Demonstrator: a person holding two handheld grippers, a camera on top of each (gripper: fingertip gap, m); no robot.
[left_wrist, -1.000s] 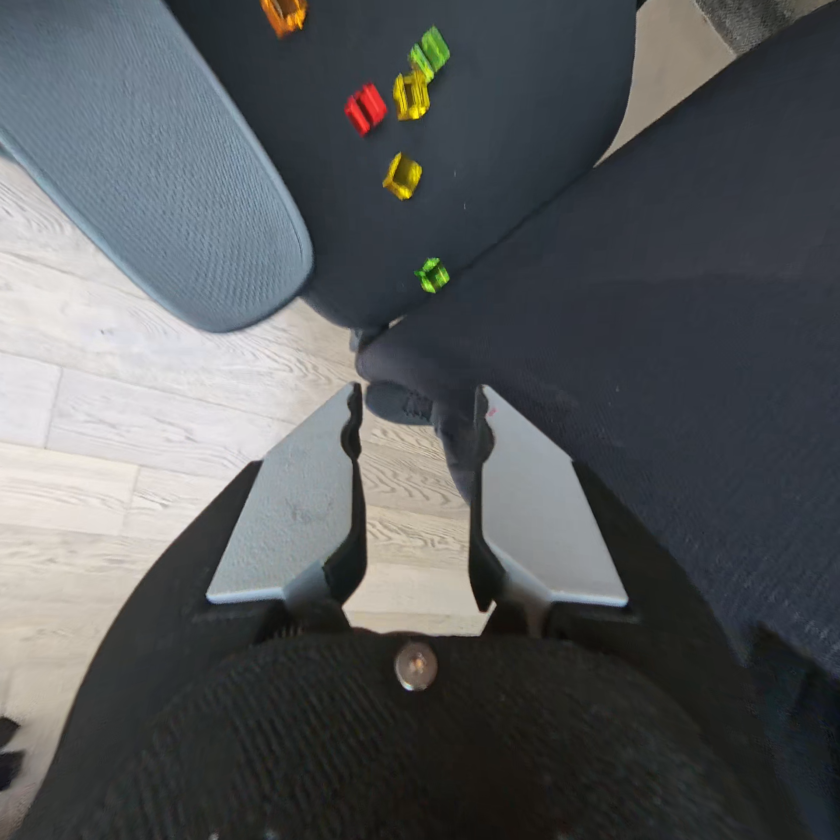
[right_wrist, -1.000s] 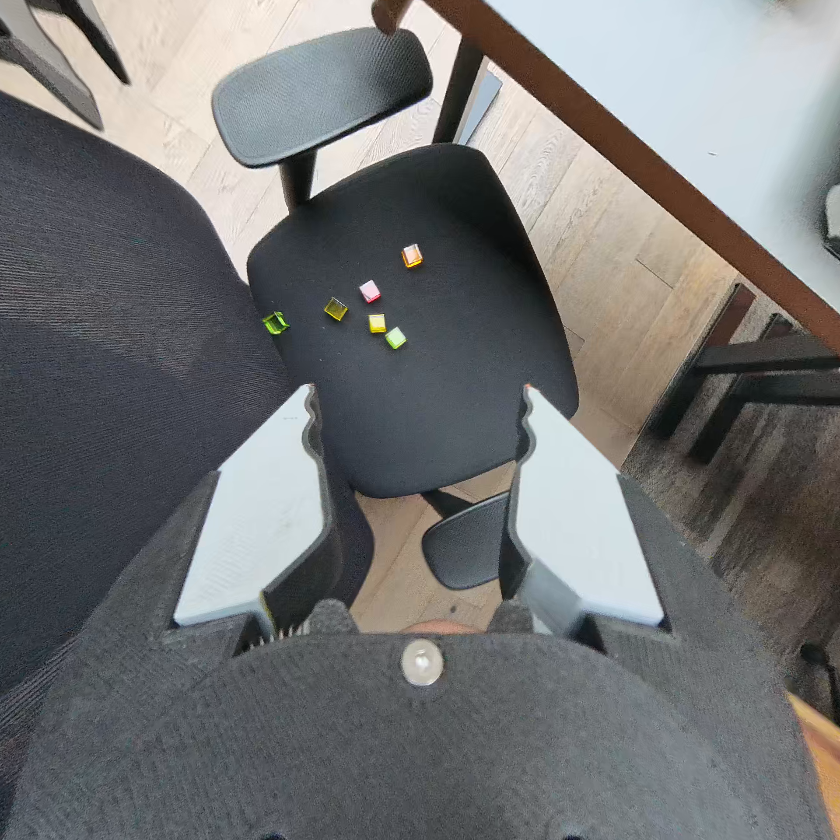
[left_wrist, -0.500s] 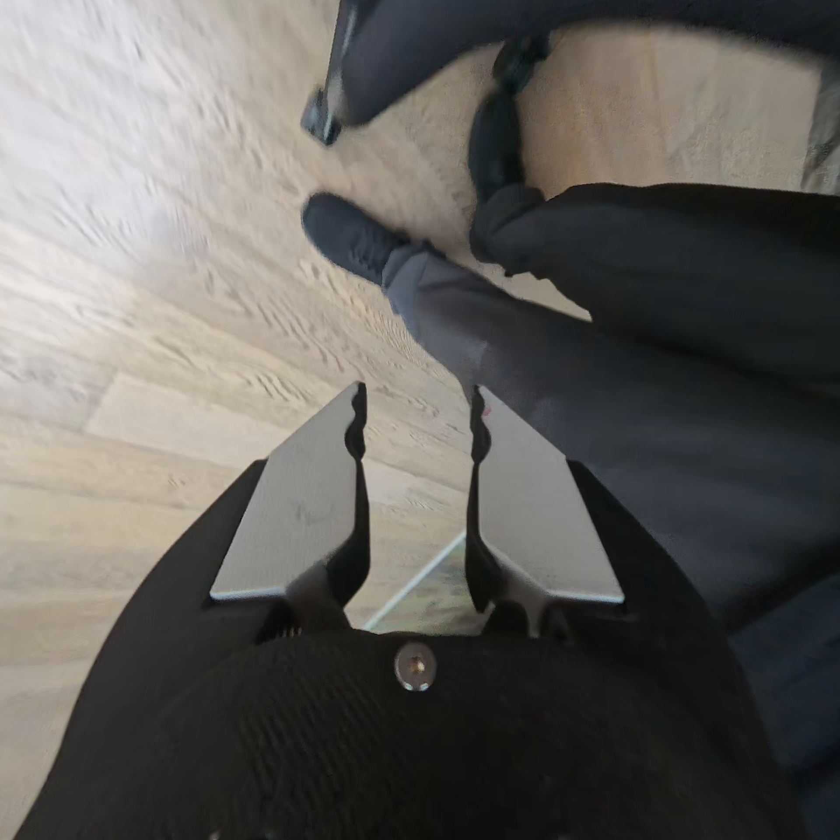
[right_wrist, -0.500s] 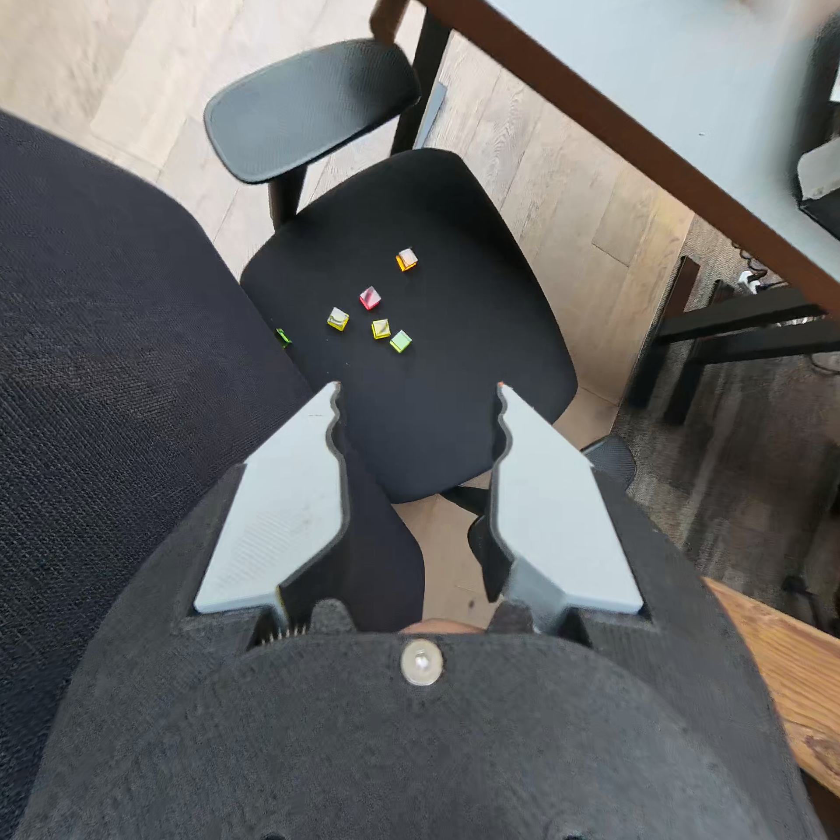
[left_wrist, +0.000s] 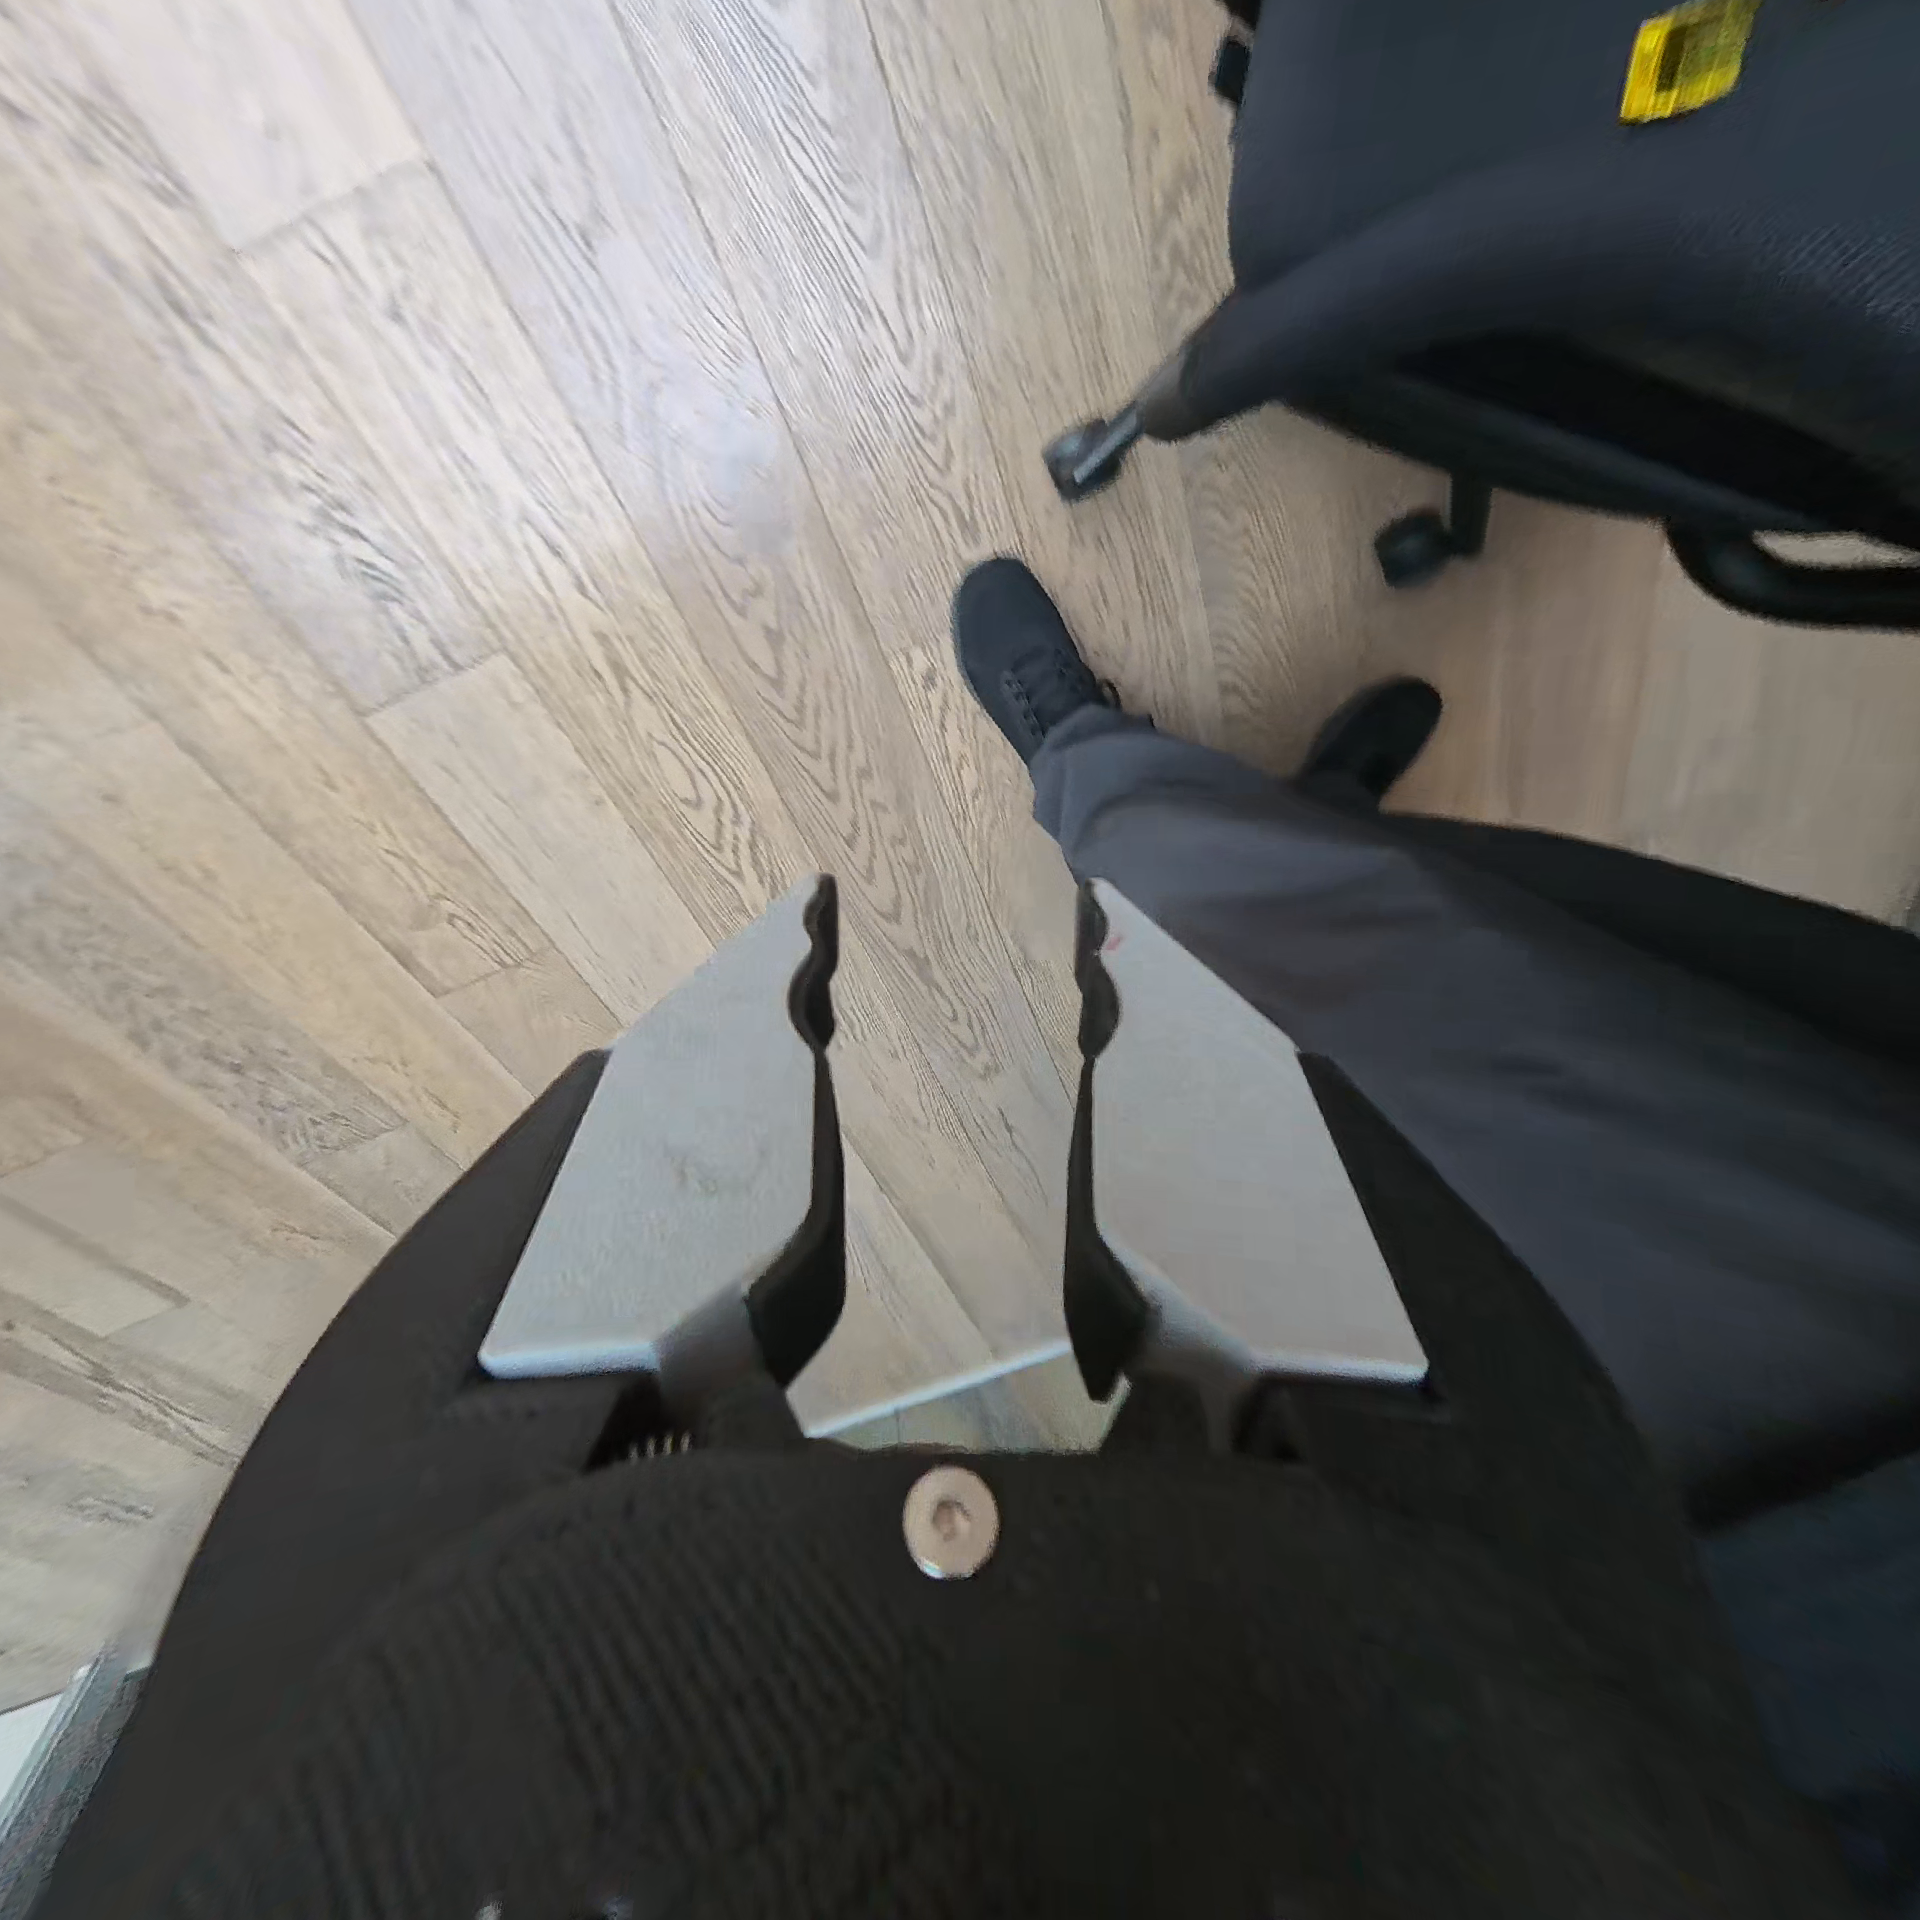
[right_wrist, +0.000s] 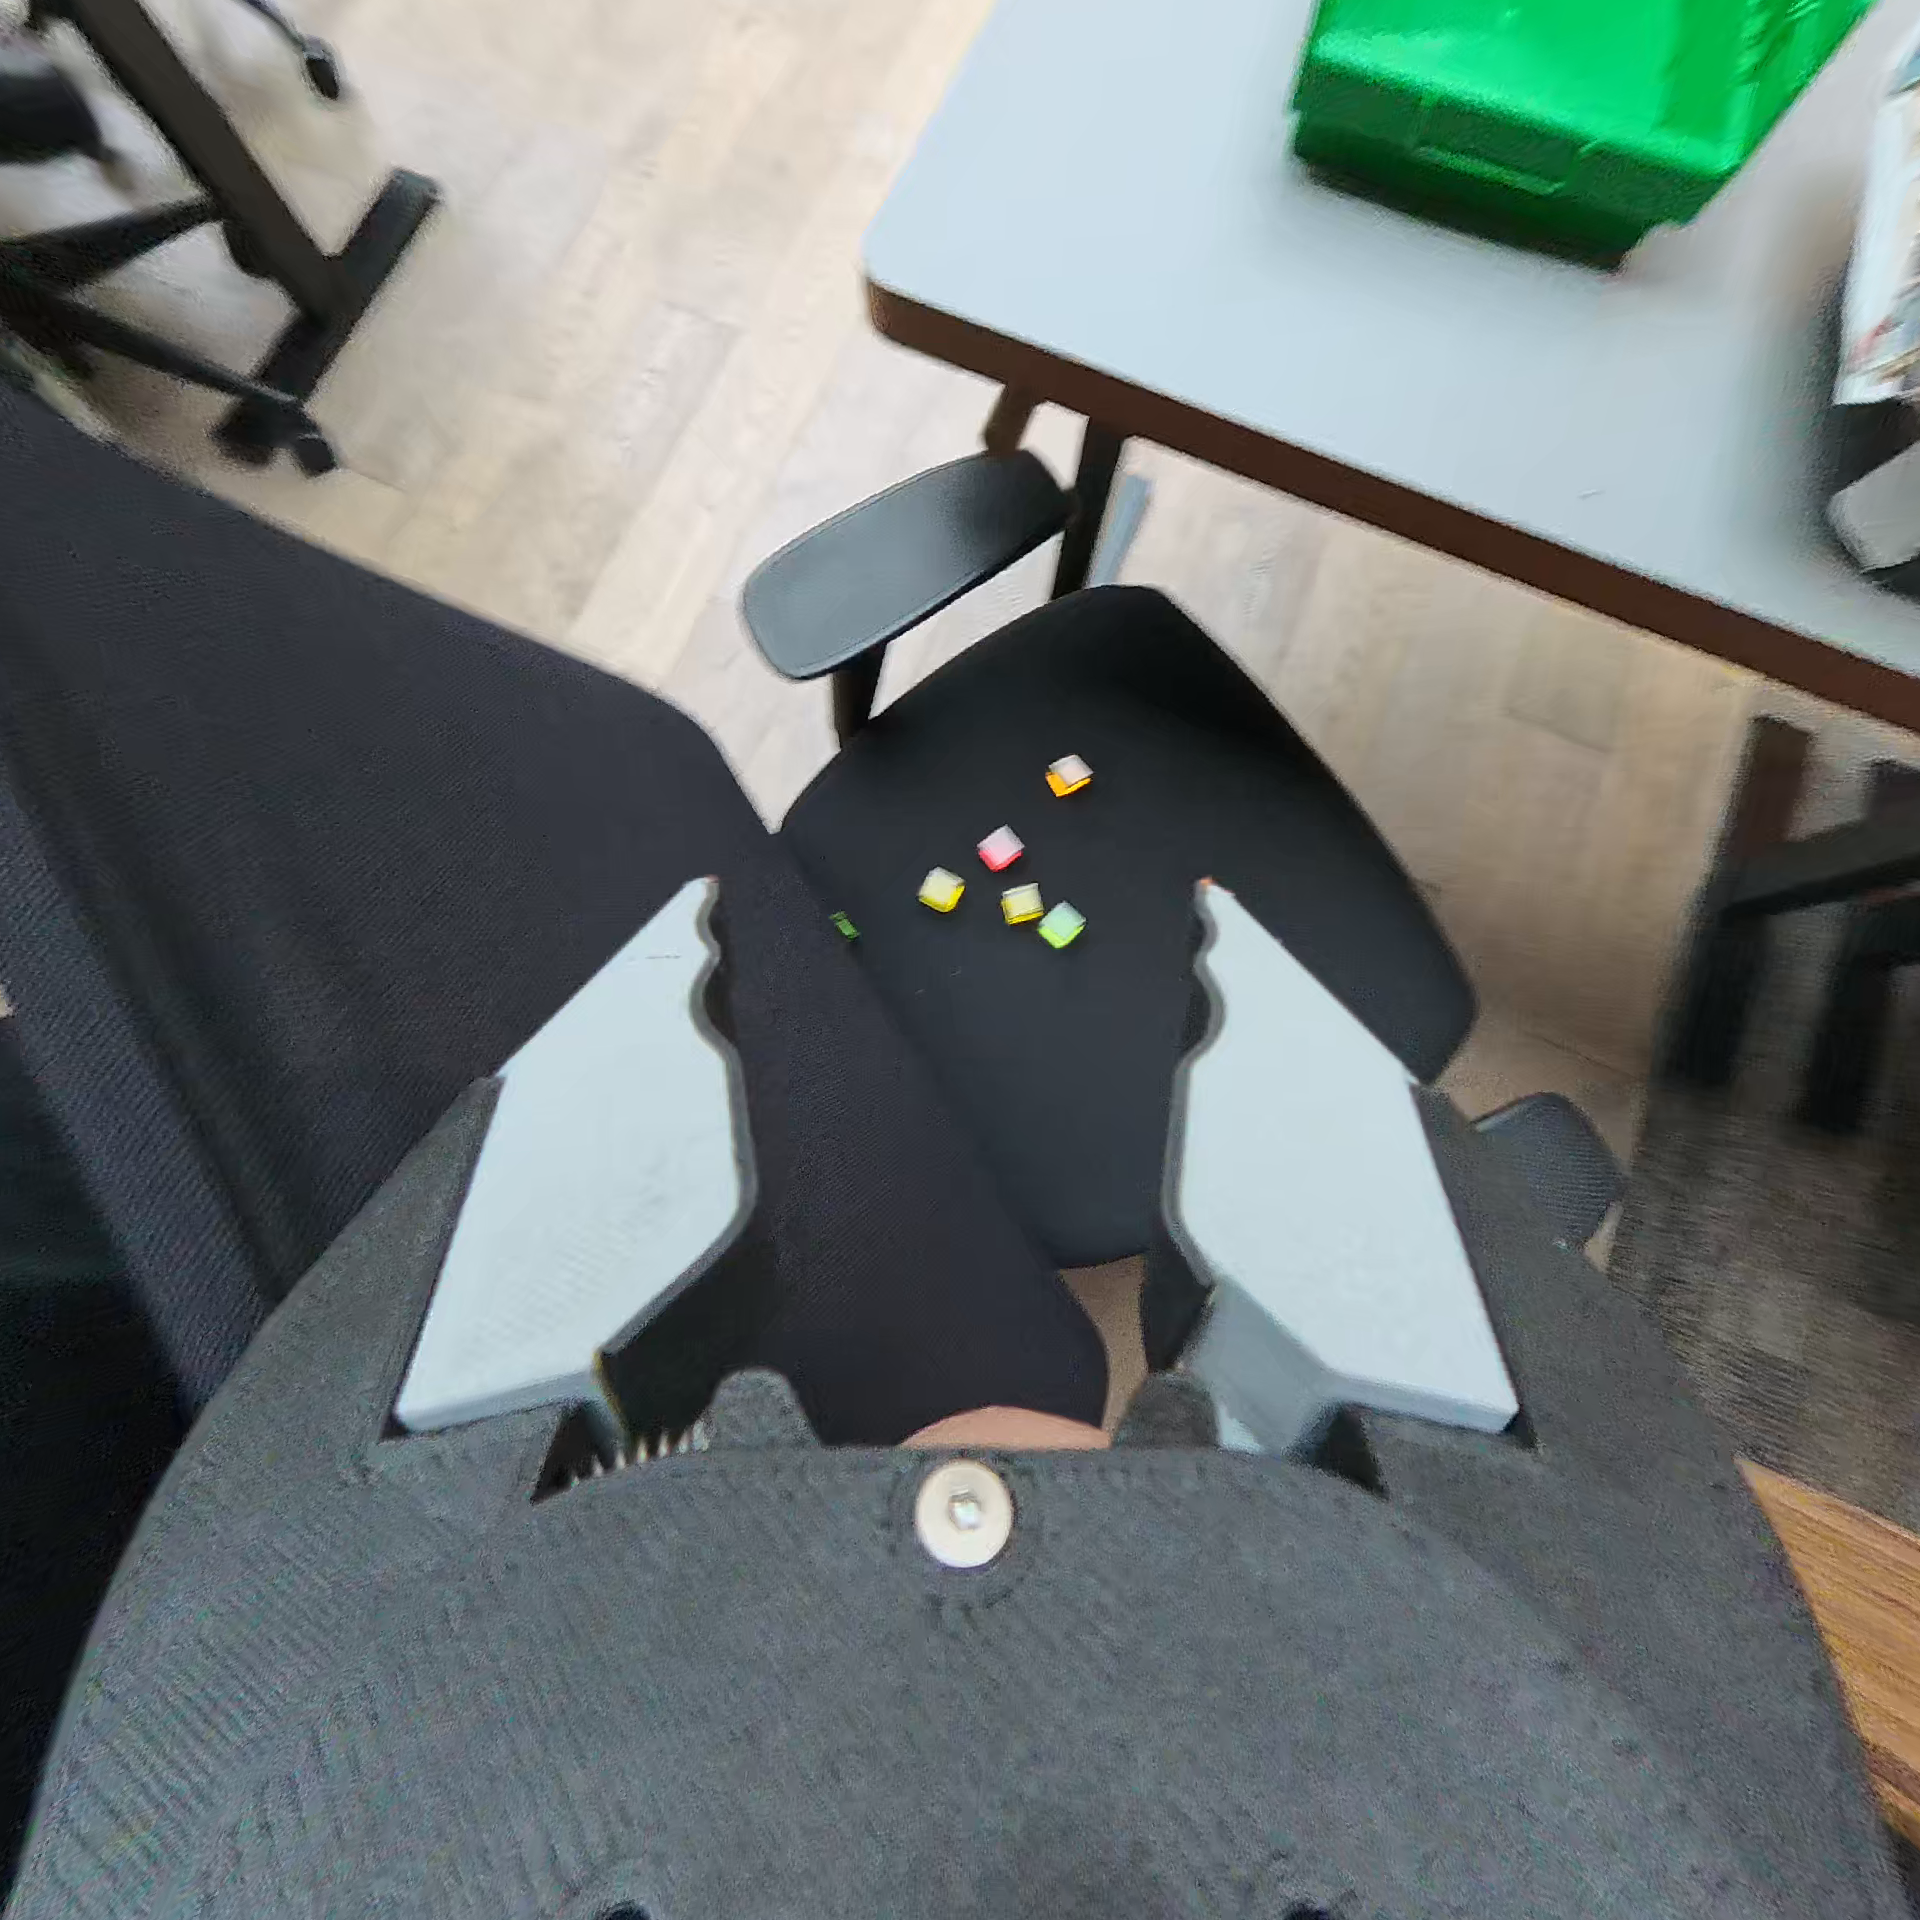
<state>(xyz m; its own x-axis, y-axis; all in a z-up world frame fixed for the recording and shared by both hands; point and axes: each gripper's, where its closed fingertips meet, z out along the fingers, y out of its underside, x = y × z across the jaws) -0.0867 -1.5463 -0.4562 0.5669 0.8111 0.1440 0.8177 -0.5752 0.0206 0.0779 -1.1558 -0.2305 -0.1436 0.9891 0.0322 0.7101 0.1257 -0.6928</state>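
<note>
The left gripper (left_wrist: 951, 914) hangs over the wooden floor (left_wrist: 468, 520) with its jaws apart and nothing between them; just to its right runs a person's grey trouser leg (left_wrist: 1403, 987), ending farther off in a black shoe (left_wrist: 1013, 649), with a second shoe (left_wrist: 1371, 727) to the right of it. Beyond the shoes, at the far right, stands a dark office chair (left_wrist: 1558, 229) on its wheeled base, and a yellow block (left_wrist: 1678, 57) lies on its seat near the top edge. The right gripper (right_wrist: 956, 904) is held above the same chair with its jaws wide apart and empty. Near it on the left rises the dark mesh chair back (right_wrist: 312, 831). Past the fingertips, on the black seat (right_wrist: 1299, 935), lie small blocks close together: a green block (right_wrist: 1061, 924), a yellow one (right_wrist: 1021, 903), another yellow one (right_wrist: 940, 889), a red block (right_wrist: 1001, 848), and an orange block (right_wrist: 1068, 775) a little farther off. Another green piece (right_wrist: 844, 925) shows at the edge of the chair back. Beyond the seat is an armrest (right_wrist: 904, 561), then a grey table (right_wrist: 1351, 260) bearing a green box (right_wrist: 1558, 104).
</note>
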